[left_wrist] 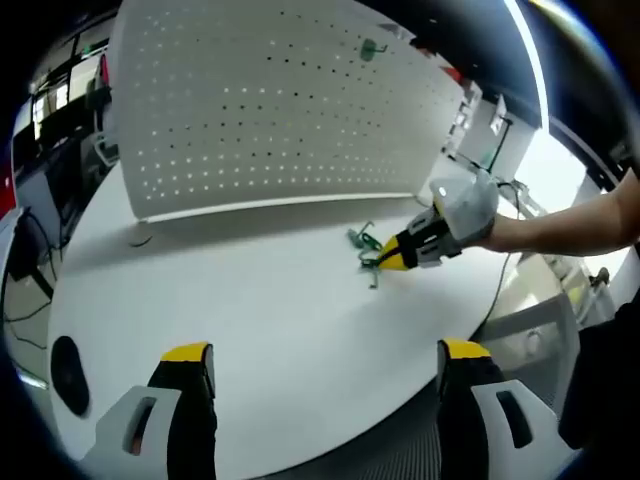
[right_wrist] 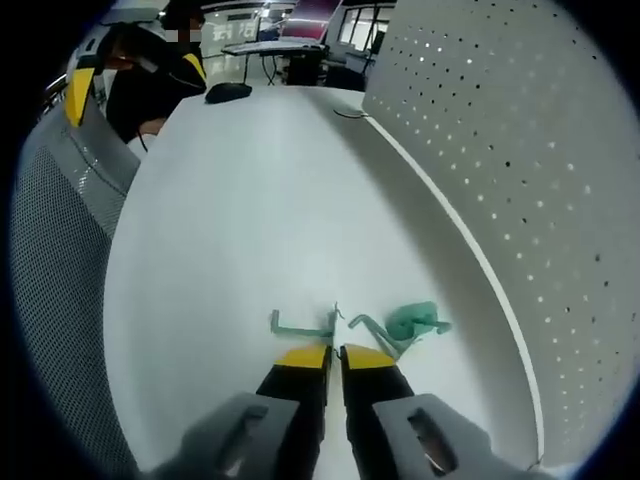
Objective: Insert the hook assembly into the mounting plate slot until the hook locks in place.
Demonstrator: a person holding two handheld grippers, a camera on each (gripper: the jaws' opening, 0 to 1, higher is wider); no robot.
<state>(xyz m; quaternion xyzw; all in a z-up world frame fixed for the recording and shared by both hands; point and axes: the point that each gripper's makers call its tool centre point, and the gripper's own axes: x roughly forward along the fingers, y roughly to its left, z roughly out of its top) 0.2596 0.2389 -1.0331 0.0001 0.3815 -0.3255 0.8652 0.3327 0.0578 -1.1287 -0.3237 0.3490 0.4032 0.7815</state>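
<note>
The right hand-held gripper is nearly closed at the green hooks on the worktop; whether it pinches one is unclear. The left hand-held gripper hangs wide open, empty. Grip one hook firmly before lifting toward the pegboard.

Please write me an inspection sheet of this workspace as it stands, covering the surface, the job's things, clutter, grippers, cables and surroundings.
Surface: white table, bare around the work.
Job's things: white perforated mounting panel upright along the table's far edge, one green hook already hanging high on it; green hooks lying loose on the table by the panel's foot.
Clutter: black mouse at the far end of the table.
Grippers: left gripper open over bare table; right gripper jaws close together at a thin hook wire, grip cannot be told.
Cables: a thin one beside the panel's far end.
Surroundings: office desks, grey mesh chair.
</note>
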